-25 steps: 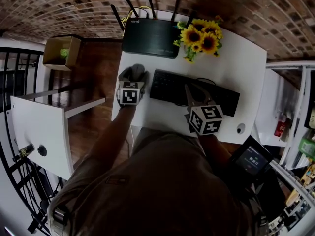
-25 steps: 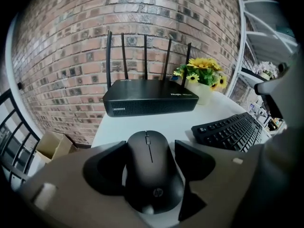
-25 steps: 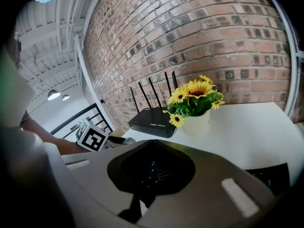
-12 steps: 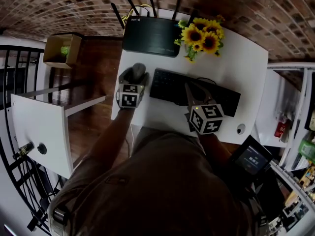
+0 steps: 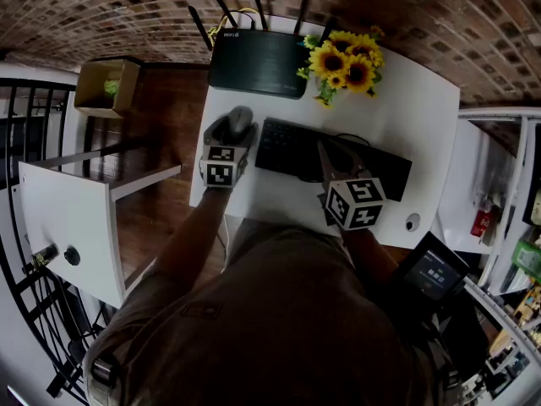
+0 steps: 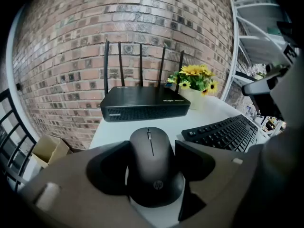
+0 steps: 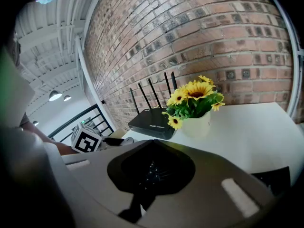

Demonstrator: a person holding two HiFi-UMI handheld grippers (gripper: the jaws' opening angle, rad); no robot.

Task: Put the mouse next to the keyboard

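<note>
From the head view, the setup was a white table (image 5: 406, 117) pushed up against a brick wall (image 5: 439, 15), with wooden floor (image 5: 169, 125) off to its left and a cardboard box (image 5: 106, 87) sitting over there too. The mouse (image 5: 239, 118) was at the table's left end, just beside the left end of the keyboard (image 5: 334, 157), right at the tips of the left gripper (image 5: 232, 129). The right gripper (image 5: 331, 163) hung over the middle of the keyboard. Behind all that were a black router (image 5: 258, 62) with its antennas up and a pot of sunflowers (image 5: 345, 62), both at the far edge and well clear of the mouse. In the left gripper view the mouse (image 6: 152, 175) sat square between the jaws of the left gripper (image 6: 153, 146), one pad pressed on each side of it, so clamped on it. Honestly I couldn't tell whether it was resting on the table (image 6: 114, 132) or hanging just off it. The keyboard (image 6: 221, 134) was close on the right, and the router (image 6: 145, 109) stood straight ahead with the sunflowers (image 6: 194, 77) next to it against the brick wall (image 6: 71, 42). Nothing stood between the mouse and the keyboard. In the right gripper view the right gripper (image 7: 152, 144) had its jaws closed tip to tip with nothing held, and you could see keyboard keys (image 7: 151, 172) through the hollow below the tips. Past it were the sunflowers (image 7: 194, 99), the router (image 7: 152, 120) and bare table (image 7: 256, 132).
</note>
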